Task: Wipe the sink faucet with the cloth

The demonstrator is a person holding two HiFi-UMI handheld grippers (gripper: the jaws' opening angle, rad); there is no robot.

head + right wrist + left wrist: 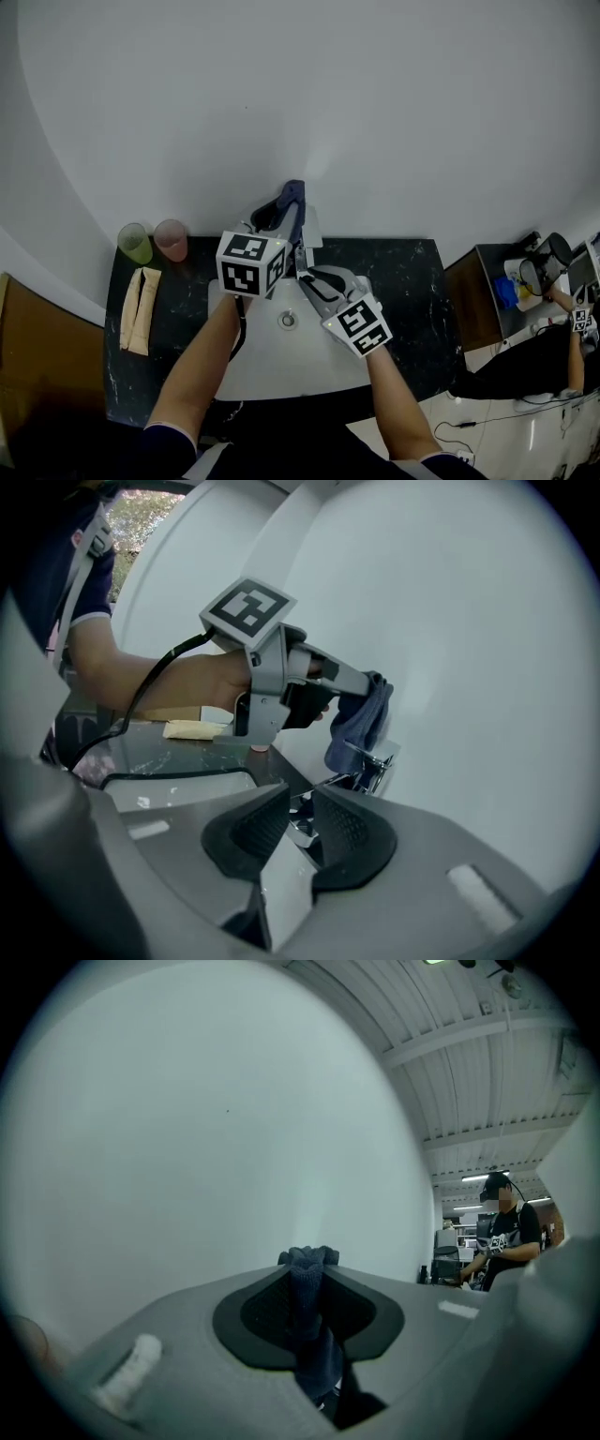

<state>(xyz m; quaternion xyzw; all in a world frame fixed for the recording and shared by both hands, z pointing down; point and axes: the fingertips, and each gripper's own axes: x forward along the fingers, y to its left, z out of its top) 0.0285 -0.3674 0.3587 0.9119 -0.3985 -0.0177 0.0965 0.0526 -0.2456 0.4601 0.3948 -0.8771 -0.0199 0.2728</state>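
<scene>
Left gripper (307, 1274) jaws clenched the dark blue knitted cloth (314, 1344). Right gripper (302, 810) jaws grasped the chrome sink faucet (377, 760) between them. Rubbing likely comes next.

1. Left gripper (307, 1281): grey shell, black ribbed pads (267, 1312), a black cable (242, 330).
2. Right gripper (300, 822): the same grey and black.
3. Each bears a white cube (250, 264) with black square markers.
4. Sleeves (173, 433): short, dark, white-edged.
</scene>
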